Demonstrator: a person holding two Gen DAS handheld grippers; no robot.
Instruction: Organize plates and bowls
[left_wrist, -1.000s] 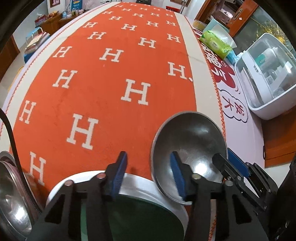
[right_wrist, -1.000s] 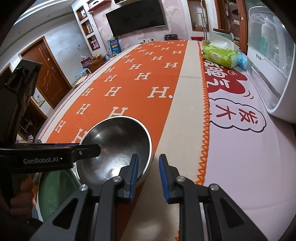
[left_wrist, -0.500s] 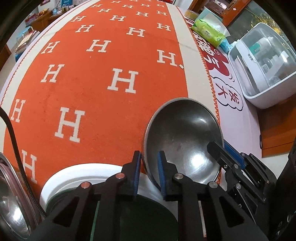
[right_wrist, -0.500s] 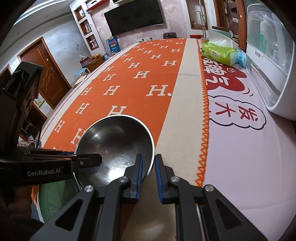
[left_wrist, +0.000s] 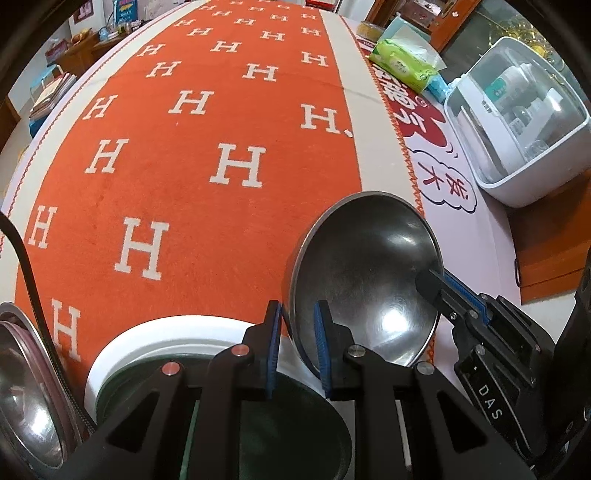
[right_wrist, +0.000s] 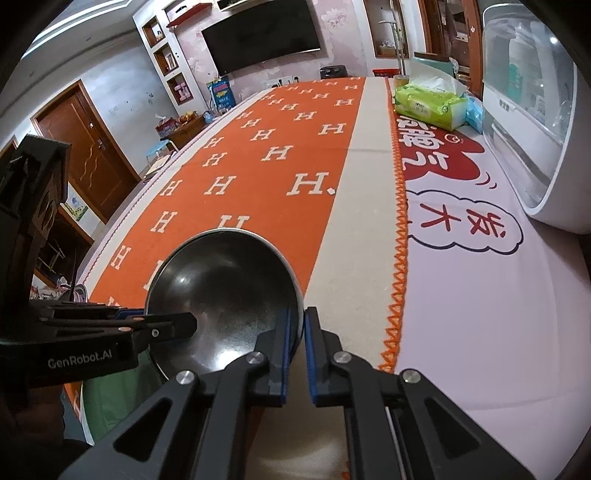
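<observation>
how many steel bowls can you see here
2. One steel bowl sits at the orange cloth's edge, its rim pinched by the left gripper and right gripper. A second steel bowl lies at the far left edge, partly cut off. Others may be hidden.

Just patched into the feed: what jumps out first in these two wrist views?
The steel bowl, near the table's front edge, is pinched at opposite rim points by the left gripper and right gripper. Under it spreads the orange H-patterned cloth. A white-rimmed green plate sits beside the bowl, beneath the left fingers.
</observation>
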